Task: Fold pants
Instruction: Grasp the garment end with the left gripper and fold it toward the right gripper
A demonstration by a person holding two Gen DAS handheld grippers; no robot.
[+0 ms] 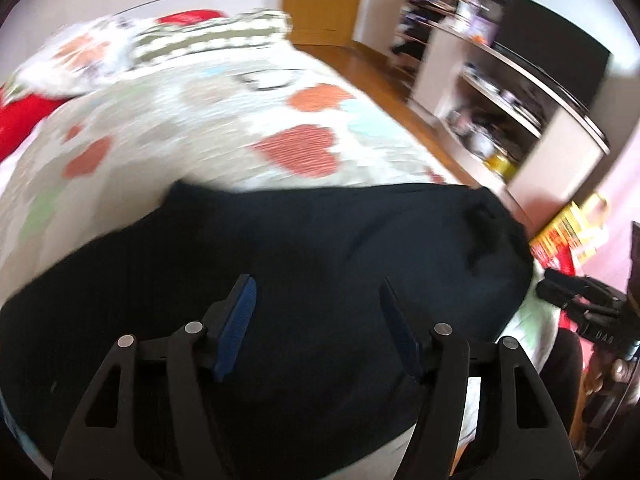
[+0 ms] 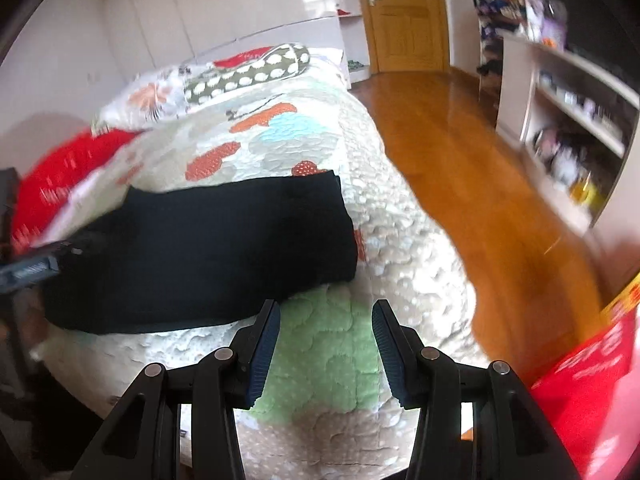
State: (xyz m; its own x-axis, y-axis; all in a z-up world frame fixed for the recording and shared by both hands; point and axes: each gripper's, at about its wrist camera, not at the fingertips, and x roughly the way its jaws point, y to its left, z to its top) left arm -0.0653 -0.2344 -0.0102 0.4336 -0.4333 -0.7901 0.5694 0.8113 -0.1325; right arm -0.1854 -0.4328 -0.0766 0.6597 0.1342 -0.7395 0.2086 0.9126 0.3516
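Bed (image 2: 400,216) fills both views, covered by a quilt (image 2: 320,360) with orange hearts and pale green patches. Wood floor (image 2: 460,152) runs off toward 1 o'clock in the right wrist view, shelves (image 2: 568,120) beyond it at 2 o'clock, door (image 2: 404,20) at 12.

Pants (image 2: 208,248), black, lie flat on the quilt as a compact rectangle, at 10 o'clock from the right gripper. Edges look fairly straight; the near right corner is squared. In the left wrist view the same pants (image 1: 300,280) fill the middle and bottom of the frame, with some bunching at 3 o'clock.

Left gripper (image 1: 316,320): fingers spread wide, nothing between them, hanging over the dark cloth; contact cannot be told.

Right gripper (image 2: 326,344): fingers spread, empty, over a bare green patch, just off the pants' near edge.

Judgement: folding appears mostly done, the garment already reduced to a short block. Possibly one last fold or a smoothing of the bunched end is left.
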